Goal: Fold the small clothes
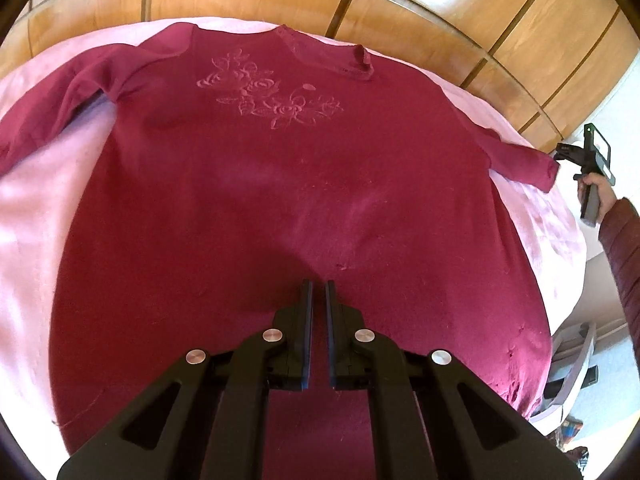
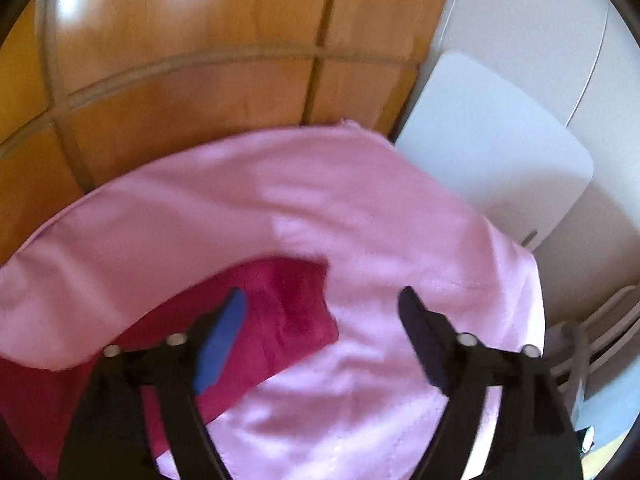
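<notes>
Left gripper (image 1: pixel 318 286) at bottom centre of its view, fingers nearly together with nothing between them, hovering over the lower body of the maroon sweater (image 1: pixel 280 184), which lies flat, front up, on the pink sheet (image 1: pixel 28 232). Right gripper (image 2: pixel 322 300) spread wide and empty, above the sleeve cuff (image 2: pixel 296 304) at lower left of its blurred view. Looks like spreading's done and folding hasn't started; next move probably needs the right fingers to pinch that cuff and bring the sleeve across the body.

Your far side is blocked by the wooden wardrobe (image 1: pixel 400 8); to the right, a white chair (image 2: pixel 492 144) stands just beside the pink sheet (image 2: pixel 360 208).
</notes>
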`<state>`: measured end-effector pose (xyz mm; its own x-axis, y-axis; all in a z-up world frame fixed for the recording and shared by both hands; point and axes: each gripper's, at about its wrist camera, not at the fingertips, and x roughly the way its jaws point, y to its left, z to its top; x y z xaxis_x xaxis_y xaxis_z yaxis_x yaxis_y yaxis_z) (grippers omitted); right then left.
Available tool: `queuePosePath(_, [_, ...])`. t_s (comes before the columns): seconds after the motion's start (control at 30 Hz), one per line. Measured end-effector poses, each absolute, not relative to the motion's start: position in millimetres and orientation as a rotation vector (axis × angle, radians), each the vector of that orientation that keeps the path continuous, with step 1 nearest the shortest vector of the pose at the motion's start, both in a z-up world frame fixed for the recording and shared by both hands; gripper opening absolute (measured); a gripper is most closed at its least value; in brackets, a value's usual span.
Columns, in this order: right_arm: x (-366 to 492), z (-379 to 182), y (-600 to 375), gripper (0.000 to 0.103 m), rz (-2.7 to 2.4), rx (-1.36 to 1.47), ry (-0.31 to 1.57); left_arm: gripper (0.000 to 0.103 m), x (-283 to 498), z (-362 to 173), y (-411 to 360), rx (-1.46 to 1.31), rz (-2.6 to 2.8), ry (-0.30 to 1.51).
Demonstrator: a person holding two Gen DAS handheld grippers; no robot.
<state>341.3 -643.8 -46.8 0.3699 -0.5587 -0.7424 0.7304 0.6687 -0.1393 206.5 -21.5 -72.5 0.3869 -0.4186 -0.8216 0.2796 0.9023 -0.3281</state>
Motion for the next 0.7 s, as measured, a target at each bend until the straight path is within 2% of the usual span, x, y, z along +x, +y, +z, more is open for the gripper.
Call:
queuePosePath(0.2, [338.3, -48.6, -513.3, 0.092, -0.444, 0.188, 0.810, 0.003, 208.8, -59.4, 27.5, -0.253, -0.367, 1.037])
queuePosePath(0.23, [339.1, -49.8, -481.0, 0.092, -0.351, 0.182, 0.805, 0.008, 209.7, -57.2, 42.6, -0.279, -0.327, 1.029])
queuePosePath(0.27, [339.4, -51.3, -462.7, 0.092, -0.298, 0.177, 0.804, 0.030, 209.9, -55.1, 59.6, -0.307, -0.283, 1.016])
queuePosePath(0.3, [340.6, -53.2, -427.6, 0.092, -0.202, 0.164, 0.805, 0.058, 209.4, -52.7, 78.4, -0.332, -0.228, 0.998])
queuePosePath(0.33, [341.1, -55.3, -397.8, 0.092, -0.131, 0.150, 0.803, 0.067, 206.5, -48.5, 105.7, -0.354, -0.127, 0.956])
queuePosePath(0.37, [341.3, -57.3, -371.5, 0.092, -0.074, 0.135, 0.801, 0.072, 204.0, -45.3, 126.3, -0.367, -0.049, 0.921])
queuePosePath(0.5, [342.8, -72.4, -269.6, 0.092, 0.123, 0.053, 0.797, 0.072, 200.3, -43.6, 219.6, -0.445, 0.225, 0.862])
queuePosePath(0.7, [353.6, -118.7, -206.5, 0.092, 0.159, -0.004, 0.867, 0.072, 205.3, -53.9, 334.3, -0.600, 0.424, 0.820])
